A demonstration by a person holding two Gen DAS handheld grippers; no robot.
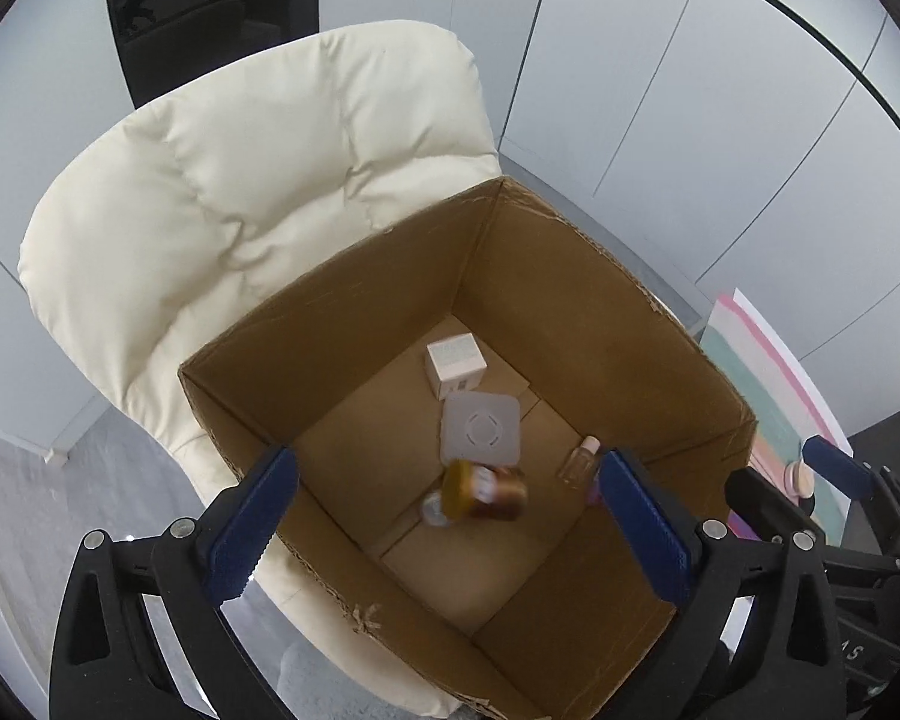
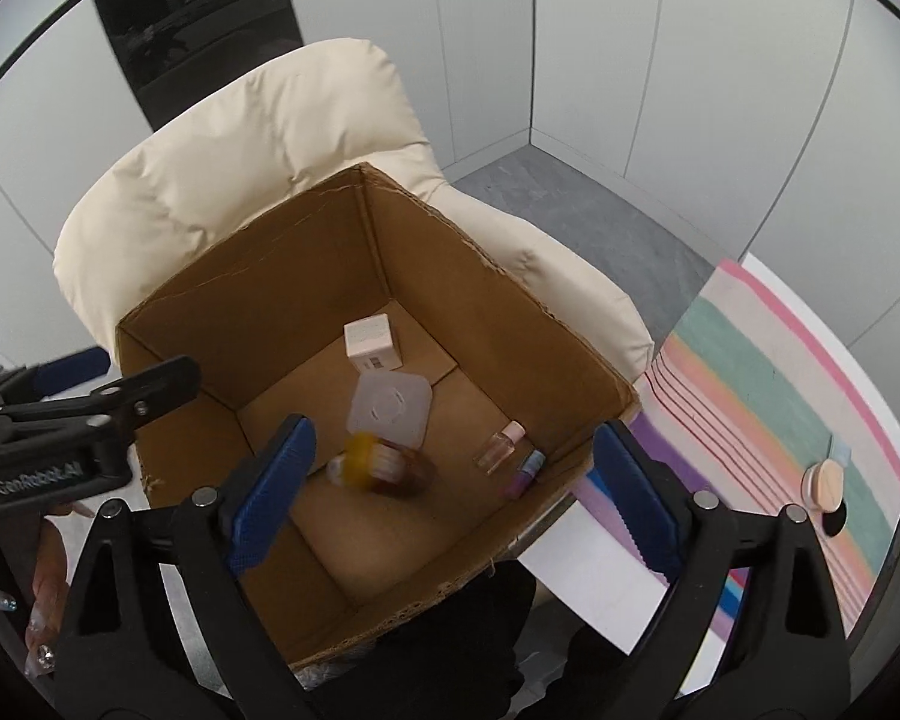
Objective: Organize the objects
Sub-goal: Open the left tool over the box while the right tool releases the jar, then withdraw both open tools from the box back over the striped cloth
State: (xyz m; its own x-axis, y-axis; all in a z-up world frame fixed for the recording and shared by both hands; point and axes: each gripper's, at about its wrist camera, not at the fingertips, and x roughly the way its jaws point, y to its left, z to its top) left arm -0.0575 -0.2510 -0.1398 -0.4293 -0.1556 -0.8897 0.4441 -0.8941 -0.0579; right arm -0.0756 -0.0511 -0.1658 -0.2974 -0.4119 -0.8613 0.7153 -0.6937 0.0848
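**Both grippers spread over box, amber bottle loose inside**

Left gripper [image 1: 444,531], bottom of its frame: blue pads wide apart, nothing between them. Right gripper [image 2: 450,495]: same, spread and empty. Just beyond them, the blurred amber plastic bottle with yellow cap [image 1: 485,491] sits mid-frame, inside the open brown cardboard box [image 1: 570,312]; can't tell if it has landed. Likely light, smooth, rolls easily; grab across the body, not the cap. Farther in: small clear glass vial [image 1: 579,461], probably fragile, pinch gently at mid-length; flat square translucent lid [image 1: 480,429]; white cube carton [image 1: 455,365], stiff, easy flat sides. Behind the box, upper left: cream padded chair [image 1: 240,192].
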